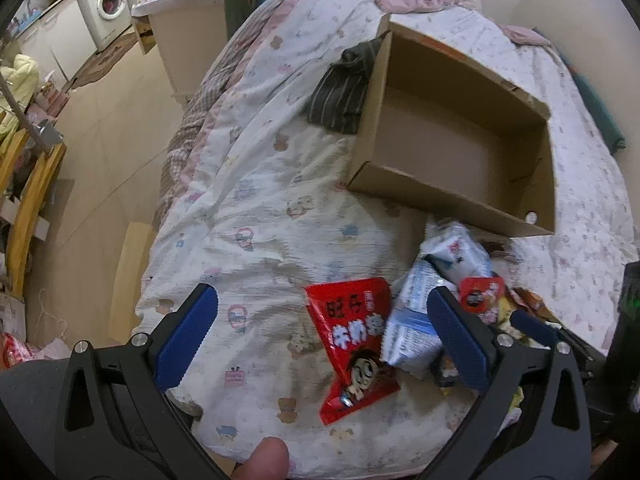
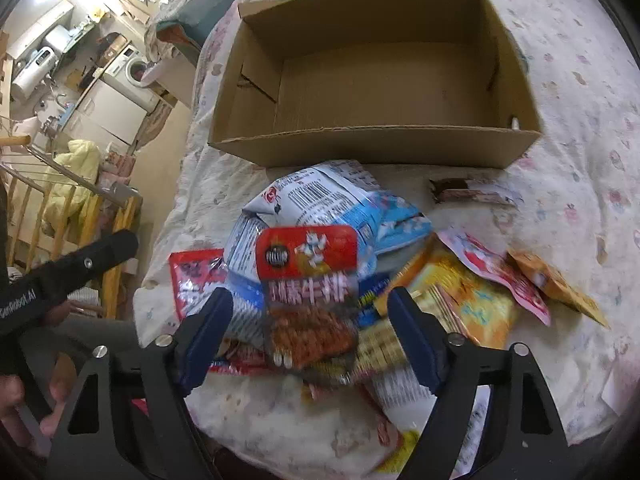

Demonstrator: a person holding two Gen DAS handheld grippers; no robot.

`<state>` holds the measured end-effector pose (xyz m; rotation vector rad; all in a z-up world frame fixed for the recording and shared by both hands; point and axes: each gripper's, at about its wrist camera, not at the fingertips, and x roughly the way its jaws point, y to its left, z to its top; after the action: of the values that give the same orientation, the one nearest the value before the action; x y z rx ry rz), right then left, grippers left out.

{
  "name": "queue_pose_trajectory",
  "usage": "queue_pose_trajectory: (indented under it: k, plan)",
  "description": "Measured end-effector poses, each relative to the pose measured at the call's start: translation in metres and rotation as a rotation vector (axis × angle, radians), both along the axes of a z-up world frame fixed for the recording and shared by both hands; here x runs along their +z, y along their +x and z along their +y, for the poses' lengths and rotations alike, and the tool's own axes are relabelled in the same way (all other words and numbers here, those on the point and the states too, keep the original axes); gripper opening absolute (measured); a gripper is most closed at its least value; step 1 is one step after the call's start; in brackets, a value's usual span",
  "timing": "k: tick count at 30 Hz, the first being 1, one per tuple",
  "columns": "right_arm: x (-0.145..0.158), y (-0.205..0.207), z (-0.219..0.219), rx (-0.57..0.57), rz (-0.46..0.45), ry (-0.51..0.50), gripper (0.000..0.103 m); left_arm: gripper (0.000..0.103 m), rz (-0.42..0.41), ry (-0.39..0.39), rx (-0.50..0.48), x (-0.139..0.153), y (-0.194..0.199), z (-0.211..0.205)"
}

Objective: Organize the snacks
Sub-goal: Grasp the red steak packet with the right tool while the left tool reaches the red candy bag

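An empty open cardboard box lies on the bed. A pile of snack packets lies in front of it. In the left wrist view a red packet lies between the jaws of my left gripper, which is open and empty above it; blue-white packets lie beside it. My right gripper is open over a red-topped packet of brown snacks, not touching it. Blue-white, yellow and pink packets surround it.
The bed's printed quilt drops off at the left to the floor. A dark striped cloth lies left of the box. A brown wrapper lies near the box's front wall. A wooden rack stands at left.
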<state>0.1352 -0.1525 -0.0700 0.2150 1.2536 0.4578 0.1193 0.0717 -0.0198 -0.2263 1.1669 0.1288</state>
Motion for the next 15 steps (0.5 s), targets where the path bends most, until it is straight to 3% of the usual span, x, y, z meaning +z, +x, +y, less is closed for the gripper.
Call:
queue_pose_trajectory:
  k: [6,13,15]
  plan:
    - [-0.015,0.006,0.019,0.036,-0.007,-0.085,0.081,0.103,-0.004,-0.004,0.044,-0.015,0.004,0.007]
    - [-0.029,0.005,0.025,0.036,-0.011,-0.108,0.081,0.103,-0.003,0.005,0.012,-0.017,0.007,0.0]
    - [-0.028,0.004,0.029,0.048,-0.03,-0.124,0.07,0.103,0.008,0.003,0.011,-0.02,0.007,0.0]
